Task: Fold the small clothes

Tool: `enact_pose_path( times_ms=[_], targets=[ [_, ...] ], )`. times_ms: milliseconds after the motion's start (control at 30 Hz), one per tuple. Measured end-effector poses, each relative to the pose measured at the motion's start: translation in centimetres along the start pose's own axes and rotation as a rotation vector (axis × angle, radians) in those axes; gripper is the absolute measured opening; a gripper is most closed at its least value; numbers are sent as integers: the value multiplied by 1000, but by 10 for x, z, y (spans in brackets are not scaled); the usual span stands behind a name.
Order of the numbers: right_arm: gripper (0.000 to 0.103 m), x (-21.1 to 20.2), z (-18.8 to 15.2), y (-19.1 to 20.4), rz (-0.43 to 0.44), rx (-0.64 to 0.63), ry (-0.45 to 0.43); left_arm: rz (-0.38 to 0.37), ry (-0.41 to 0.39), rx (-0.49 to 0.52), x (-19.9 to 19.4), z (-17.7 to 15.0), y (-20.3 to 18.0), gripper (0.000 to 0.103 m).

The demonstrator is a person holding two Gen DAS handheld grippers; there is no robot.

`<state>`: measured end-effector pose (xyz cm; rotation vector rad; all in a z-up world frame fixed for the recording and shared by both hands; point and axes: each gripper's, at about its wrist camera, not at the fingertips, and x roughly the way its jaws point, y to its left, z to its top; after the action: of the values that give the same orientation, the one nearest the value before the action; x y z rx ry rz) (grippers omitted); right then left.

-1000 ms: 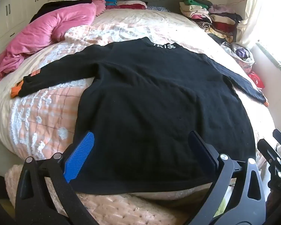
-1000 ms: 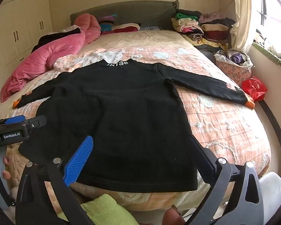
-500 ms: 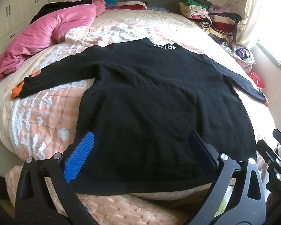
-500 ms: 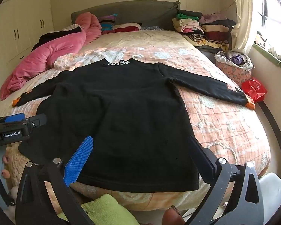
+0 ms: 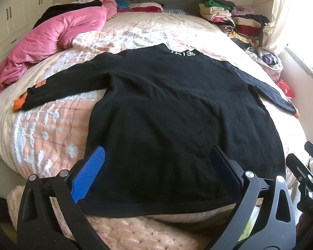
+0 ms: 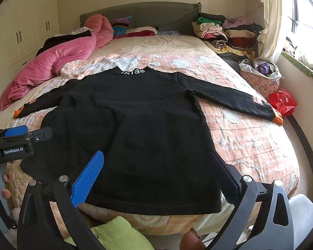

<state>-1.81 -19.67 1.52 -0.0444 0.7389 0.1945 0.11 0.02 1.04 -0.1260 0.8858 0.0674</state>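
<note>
A black long-sleeved sweater (image 5: 167, 112) (image 6: 127, 125) with white collar lettering and orange cuffs lies flat on the bed, sleeves spread, hem toward me. My left gripper (image 5: 156, 160) hovers open just above the hem, nothing between its blue-padded fingers (image 5: 89, 173). My right gripper (image 6: 156, 164) is open too, over the hem's right part, holding nothing. The left gripper's body shows at the left edge of the right wrist view, and the right gripper's at the right edge of the left wrist view.
The bed (image 6: 250, 137) has an orange-and-white quilt. A pink duvet (image 5: 52, 39) lies at the far left, stacked folded clothes (image 6: 225, 33) at the far right near the headboard. A laundry basket (image 6: 260, 77) and red bag (image 6: 281, 102) sit on the floor right.
Both grippers have drifted slightly; the sweater sits a touch lower and nearer in the views. Nothing was taken hold of.
</note>
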Motion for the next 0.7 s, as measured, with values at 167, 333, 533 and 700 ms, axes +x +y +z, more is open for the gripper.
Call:
enact_pose_path(
  times_ms=[167,333,533,700],
  targets=[
    [99,0,1,1,-2,-2,0,-2,-3,2,0,-1,-1,94],
    [99,-1,1,1,-4,-5,-2,2,-5,4,-2,1,-3,94],
    [99,-1,1,2,-4,-5,-3,1,-6,3,-1,0,-1,94],
    [99,-1,1,2,-5,-4,-3,1,-7,3,-1,0,-1,94]
  ],
)
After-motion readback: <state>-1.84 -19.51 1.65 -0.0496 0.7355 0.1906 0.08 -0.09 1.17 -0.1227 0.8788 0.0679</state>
